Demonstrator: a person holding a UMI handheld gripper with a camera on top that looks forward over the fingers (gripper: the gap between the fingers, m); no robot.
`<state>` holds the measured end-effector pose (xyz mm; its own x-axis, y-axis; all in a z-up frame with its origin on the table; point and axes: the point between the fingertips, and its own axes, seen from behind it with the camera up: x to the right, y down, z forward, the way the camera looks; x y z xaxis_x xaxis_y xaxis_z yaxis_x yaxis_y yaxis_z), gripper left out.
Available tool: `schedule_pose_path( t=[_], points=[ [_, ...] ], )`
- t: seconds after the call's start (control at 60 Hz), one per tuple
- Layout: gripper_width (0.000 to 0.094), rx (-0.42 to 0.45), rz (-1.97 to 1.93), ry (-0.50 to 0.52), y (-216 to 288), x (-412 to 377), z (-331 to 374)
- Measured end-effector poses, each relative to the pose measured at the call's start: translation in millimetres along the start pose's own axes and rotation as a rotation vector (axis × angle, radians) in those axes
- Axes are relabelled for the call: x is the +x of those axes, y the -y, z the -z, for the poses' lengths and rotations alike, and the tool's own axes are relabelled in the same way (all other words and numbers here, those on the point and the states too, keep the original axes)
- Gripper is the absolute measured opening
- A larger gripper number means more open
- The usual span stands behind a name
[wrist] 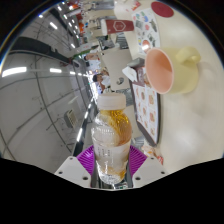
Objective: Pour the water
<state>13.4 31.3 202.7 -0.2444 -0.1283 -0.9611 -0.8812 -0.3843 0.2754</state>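
Your gripper (112,165) pinches a clear bottle (111,135) between its purple pads (88,158), tilting it so the mouth leads toward the pink cup (161,70) beyond on the table (55,100), lined up for pouring. No stream shows.

A clear bottle (112,140) of amber liquid, purple claw (112,165) pads, a peach-pink cup (160,69).

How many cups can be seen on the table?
2. A pink cup stands beyond the bottle held in the jaws; a yellow cup stands just behind the pink one. Others may be hidden.
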Motion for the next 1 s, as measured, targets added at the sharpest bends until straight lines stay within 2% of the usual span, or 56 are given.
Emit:
schedule_pose_path(
  t=[0.15, 0.333, 0.45, 0.567, 0.65, 0.85, 1.0],
  points=[
    [0.04, 0.006, -0.183, -0.019, 35.7, 27.1, 5.5],
    [0.0398, -0.052, -0.196, -0.069, 38.3, 36.4, 11.8],
    [0.0401, -0.106, -0.054, -0.105, 32.3, 22.3, 18.0],
    [0.0404, -0.136, 0.254, -0.135, 36.2, -7.6, 26.3],
    [0.0404, -0.109, 0.544, -0.142, 61.9, -38.1, 36.8],
    [0.0405, 0.057, 1.136, -0.193, 139.4, -107.8, 74.1],
    [0.041, 0.17, 1.451, -0.331, 231.6, -104.8, 108.8]
  ],
)
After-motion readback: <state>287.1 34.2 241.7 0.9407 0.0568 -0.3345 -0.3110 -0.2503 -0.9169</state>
